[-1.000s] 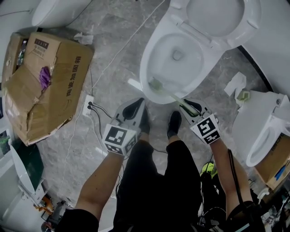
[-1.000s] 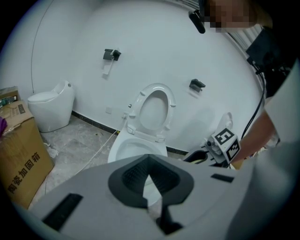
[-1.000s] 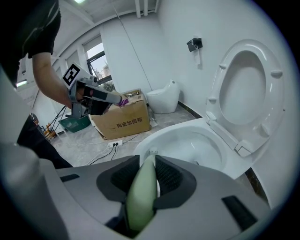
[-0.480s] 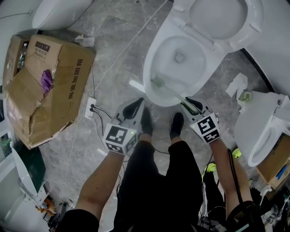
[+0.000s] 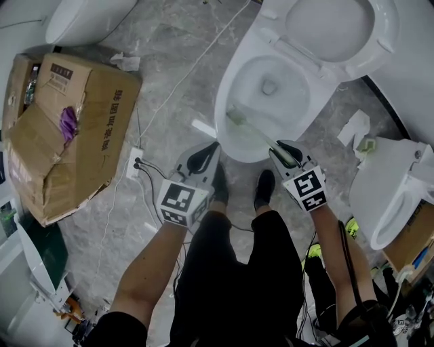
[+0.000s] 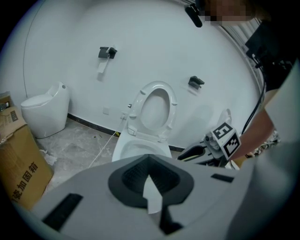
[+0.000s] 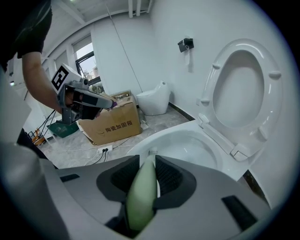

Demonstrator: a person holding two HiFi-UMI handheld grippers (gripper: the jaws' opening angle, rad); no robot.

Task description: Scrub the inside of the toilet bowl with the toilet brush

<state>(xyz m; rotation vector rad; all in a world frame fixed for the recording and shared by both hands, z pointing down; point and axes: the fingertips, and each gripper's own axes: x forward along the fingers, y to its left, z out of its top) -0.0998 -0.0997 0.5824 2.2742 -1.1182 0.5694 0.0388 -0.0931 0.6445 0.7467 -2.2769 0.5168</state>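
The white toilet bowl (image 5: pixel 271 88) stands open, its seat and lid (image 5: pixel 332 27) raised. My right gripper (image 5: pixel 285 154) is shut on the pale green handle of the toilet brush (image 5: pixel 261 135). The brush head (image 5: pixel 235 116) rests against the bowl's near left inner wall. In the right gripper view the handle (image 7: pixel 143 194) runs out between the jaws of my right gripper (image 7: pixel 149 161) toward the bowl (image 7: pixel 187 145). My left gripper (image 5: pixel 202 157) hangs shut and empty just left of the bowl's front, above the floor. The left gripper view faces the toilet (image 6: pixel 140 145) over my left gripper (image 6: pixel 150 164).
A cardboard box (image 5: pixel 68 129) lies at the left, with a power strip (image 5: pixel 133 159) and cables beside it. Another toilet (image 5: pixel 393 196) stands close on the right, with tissue (image 5: pixel 354 127) on the floor near it. A third toilet (image 5: pixel 81 17) is far left. The person's shoes (image 5: pixel 263 186) stand before the bowl.
The brush head has slid a little farther up the bowl's near left wall. Both grippers have shifted slightly forward.
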